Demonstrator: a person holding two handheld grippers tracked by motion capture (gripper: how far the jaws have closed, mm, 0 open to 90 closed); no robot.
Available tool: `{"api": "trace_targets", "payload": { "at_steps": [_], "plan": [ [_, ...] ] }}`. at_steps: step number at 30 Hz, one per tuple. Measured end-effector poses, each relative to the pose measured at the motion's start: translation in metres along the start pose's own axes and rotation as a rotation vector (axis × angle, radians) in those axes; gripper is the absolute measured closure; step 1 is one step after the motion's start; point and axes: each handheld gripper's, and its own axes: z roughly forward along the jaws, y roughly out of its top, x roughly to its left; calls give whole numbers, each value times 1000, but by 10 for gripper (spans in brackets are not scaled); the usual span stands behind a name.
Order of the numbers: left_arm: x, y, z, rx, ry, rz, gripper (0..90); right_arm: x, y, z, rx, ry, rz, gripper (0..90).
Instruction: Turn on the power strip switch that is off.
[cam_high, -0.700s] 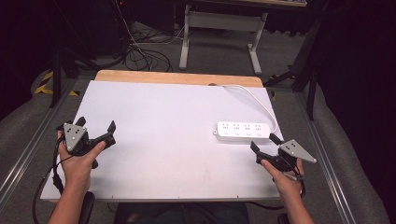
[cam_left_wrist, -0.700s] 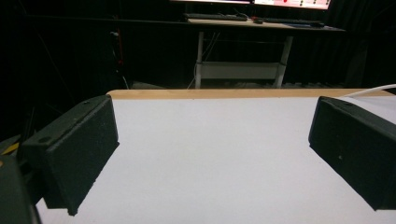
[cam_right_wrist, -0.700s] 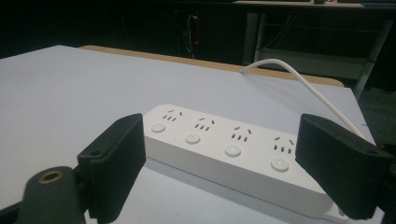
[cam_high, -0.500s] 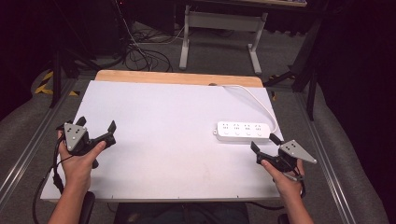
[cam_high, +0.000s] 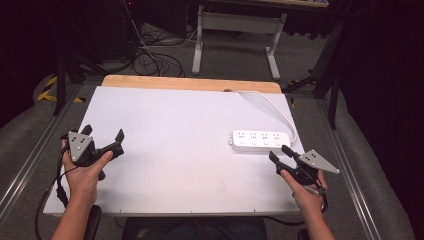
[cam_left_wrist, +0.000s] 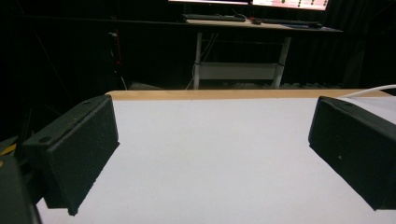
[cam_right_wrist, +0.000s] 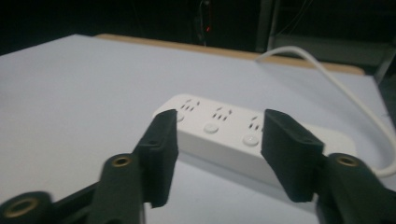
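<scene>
A white power strip (cam_high: 261, 141) with several sockets lies flat on the right part of the white table (cam_high: 190, 130); its white cable (cam_high: 272, 104) curves off toward the far edge. My right gripper (cam_high: 280, 153) is open just in front of the strip, jaws pointing at it and apart from it. In the right gripper view the power strip (cam_right_wrist: 219, 128) sits a short way beyond the right gripper (cam_right_wrist: 217, 140), whose jaws hold nothing. My left gripper (cam_high: 103, 135) is open at the table's left side; in the left gripper view the left gripper (cam_left_wrist: 210, 154) has bare table between its jaws.
A wooden strip (cam_high: 190, 84) runs along the table's far edge. Behind the table stand a desk frame (cam_high: 235, 30) and tangled floor cables (cam_high: 150, 55). Metal rails (cam_high: 350, 175) flank both sides of the table.
</scene>
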Motion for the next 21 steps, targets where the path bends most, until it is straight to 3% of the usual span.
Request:
{"api": "trace_targets", "payload": {
  "at_steps": [4, 6, 7, 8, 9, 10, 16, 17, 19, 21],
  "plan": [
    [0, 0, 0, 2, -5, 0, 19, 3, 2, 0, 75, 36, -11, 593],
    [0, 0, 0, 0, -6, 1, 19, 4, 2, 0, 82, 45, -1, 626],
    [0, 0, 0, 0, -7, 2, 19, 5, 3, -1, 86, 50, 8, 669],
    [0, 0, 0, 1, -8, 2, 20, 6, 4, -2, 101, 70, 21, 808],
    [0, 0, 0, 1, -8, 2, 20, 6, 4, -2, 101, 70, 21, 808],
    [0, 0, 0, 0, -8, 1, 20, 7, 6, -3, 105, 93, 34, 900],
    [0, 0, 0, -1, -15, 3, 22, 14, 11, -4, 168, 94, 5, 900],
    [0, 0, 0, -2, -16, 3, 21, 15, 12, -3, 181, 69, -30, 900],
    [0, 0, 0, -1, -17, 2, 22, 15, 13, -3, 187, 51, -56, 900],
    [0, 0, 0, -1, -17, 1, 22, 14, 16, -3, 224, -13, -103, 900]
  ]
}}
